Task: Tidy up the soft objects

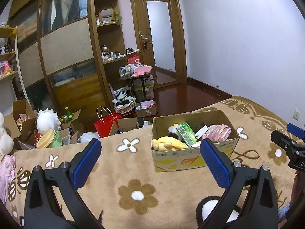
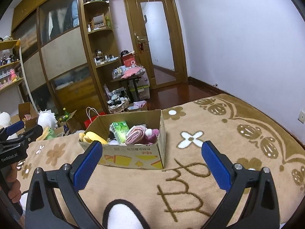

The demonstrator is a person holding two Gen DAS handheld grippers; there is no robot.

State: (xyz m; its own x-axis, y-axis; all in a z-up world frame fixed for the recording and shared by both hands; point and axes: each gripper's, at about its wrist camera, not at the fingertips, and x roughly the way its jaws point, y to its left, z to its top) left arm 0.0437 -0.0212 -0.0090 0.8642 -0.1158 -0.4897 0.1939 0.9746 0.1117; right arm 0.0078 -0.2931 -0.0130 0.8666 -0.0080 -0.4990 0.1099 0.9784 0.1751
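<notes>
Hovering over the bed (image 2: 219, 118), both tongs are spread wide, grasping nothing: left tongs (image 1: 150, 164), right tongs (image 2: 152, 164). "GenRobot.AI" reads on the left handle. Box (image 2: 131, 152) ahead holds a yellow plush (image 2: 93, 135), green pack (image 2: 121, 130), pink plush (image 2: 150, 134); its red print is unreadable.

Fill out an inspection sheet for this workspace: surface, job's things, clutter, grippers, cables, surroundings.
Surface: brown flowered blanket spread over the bed.
Job's things: open cardboard box on the blanket, holding a yellow plush, a green packet, a pink rolled cloth and a pink plush.
Clutter: red paper bag, white plush and open cartons on the floor.
Grippers: left gripper and right gripper both open, empty, short of the box.
Cables: nothing seen.
Surroundings: wooden wardrobe, glass-panel door, loaded side table.
</notes>
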